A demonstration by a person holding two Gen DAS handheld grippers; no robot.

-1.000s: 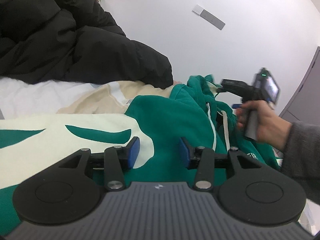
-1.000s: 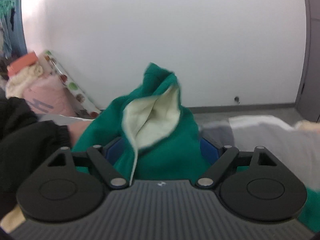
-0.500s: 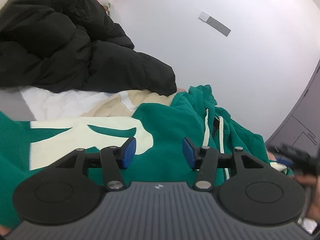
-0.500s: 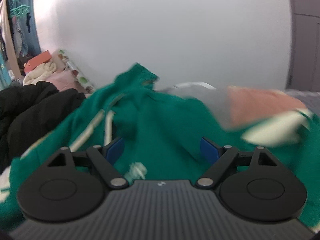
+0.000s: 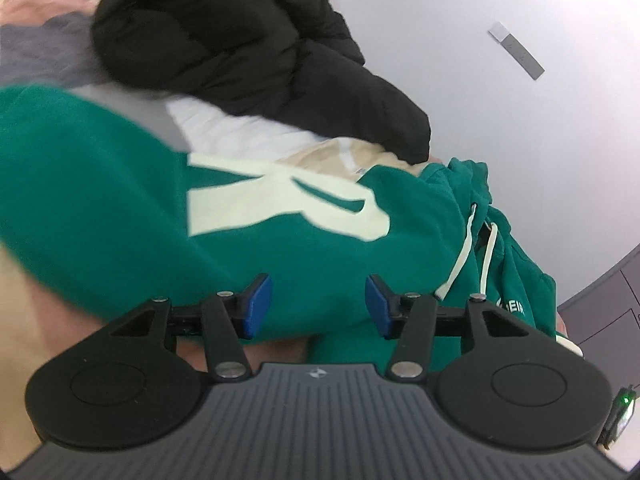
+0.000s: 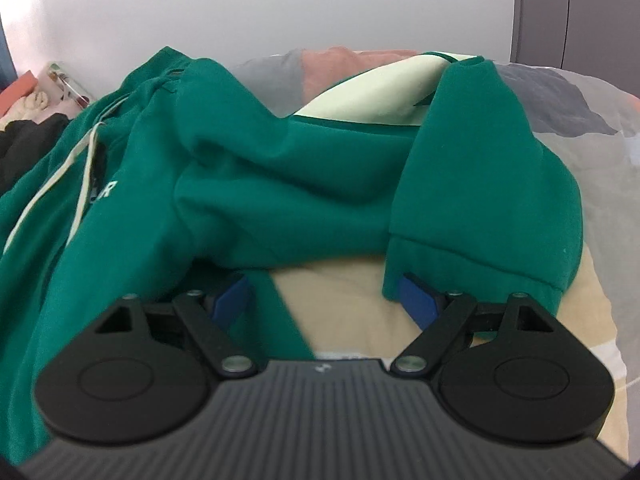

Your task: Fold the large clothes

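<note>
Hovering spread and empty, the left gripper (image 5: 319,304) and right gripper (image 6: 323,296) have the green hoodie (image 6: 248,184) bunched just ahead. A sleeve cuff (image 6: 476,264) drapes over the right's far pad; closing now might snag only that.

Both wrist cameras look forward, low and close over the bed, sharing the green hoodie (image 5: 120,208) (image 6: 248,184).

The hoodie (image 5: 280,248) lies on the bed (image 6: 592,120), the jacket (image 5: 248,40) behind it to the left, a wall (image 6: 280,4) behind both.
</note>
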